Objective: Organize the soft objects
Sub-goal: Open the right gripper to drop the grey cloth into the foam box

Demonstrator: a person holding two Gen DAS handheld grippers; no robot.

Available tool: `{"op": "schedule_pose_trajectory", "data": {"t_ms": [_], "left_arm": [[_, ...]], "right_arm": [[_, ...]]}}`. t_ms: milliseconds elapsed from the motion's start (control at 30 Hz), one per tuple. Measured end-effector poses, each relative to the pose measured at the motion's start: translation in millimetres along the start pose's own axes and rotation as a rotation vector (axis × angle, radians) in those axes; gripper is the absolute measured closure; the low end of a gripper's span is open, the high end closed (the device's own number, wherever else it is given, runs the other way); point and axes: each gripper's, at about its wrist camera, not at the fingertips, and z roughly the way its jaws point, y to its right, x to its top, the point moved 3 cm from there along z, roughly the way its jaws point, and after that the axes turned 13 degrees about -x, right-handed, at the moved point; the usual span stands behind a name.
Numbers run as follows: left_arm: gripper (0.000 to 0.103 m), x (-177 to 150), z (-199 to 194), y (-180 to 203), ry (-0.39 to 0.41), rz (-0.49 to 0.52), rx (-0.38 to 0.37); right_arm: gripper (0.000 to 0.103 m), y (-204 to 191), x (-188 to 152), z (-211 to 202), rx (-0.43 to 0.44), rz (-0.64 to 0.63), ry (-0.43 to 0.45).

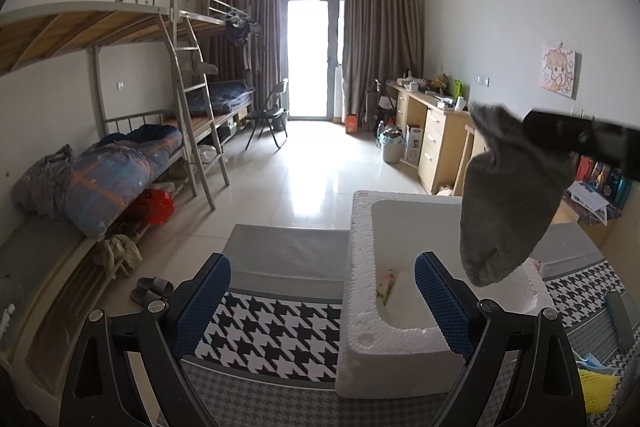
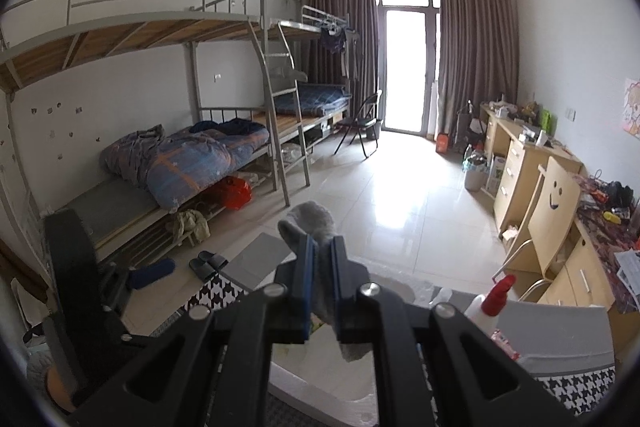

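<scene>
Grey sock [image 1: 508, 195] hangs from the right hand-held gripper [image 2: 323, 281], jaws clenched on its upper part; the toe end dangles over the far right corner of the white foam box [image 1: 360, 307]. Box sits on the houndstooth-covered desk [image 1: 264, 327], open top up, a small pink-green item [image 1: 387, 285] already lying inside.

Left hand-held gripper [image 1: 334, 303] is released, blue pads [image 1: 208, 303] spread wide with nothing between them, near side of the box between its fingers.

Judged step: drop the sock in the box. To do it well, bring the sock further over the box middle, since it hangs near the rim now and could drape over the edge. Lower until the toe is inside, then let go. Keep the left clear of the drop path; it could tuck in any overhang.

Beyond: spray bottle [image 2: 494, 297] right of the box, tiled floor [image 1: 312, 179], bunk beds [image 1: 120, 163].
</scene>
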Motion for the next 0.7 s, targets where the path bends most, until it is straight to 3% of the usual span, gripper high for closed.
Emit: {"op": "schedule_pose_trajectory", "data": {"t_ms": [700], "left_arm": [[0.009, -6.9, -10.7, -5.3, 0.016, -0.008, -0.009]], "right_arm": [[0.092, -6.9, -30.3, 44.8, -0.041, -0.054, -0.184]]}}
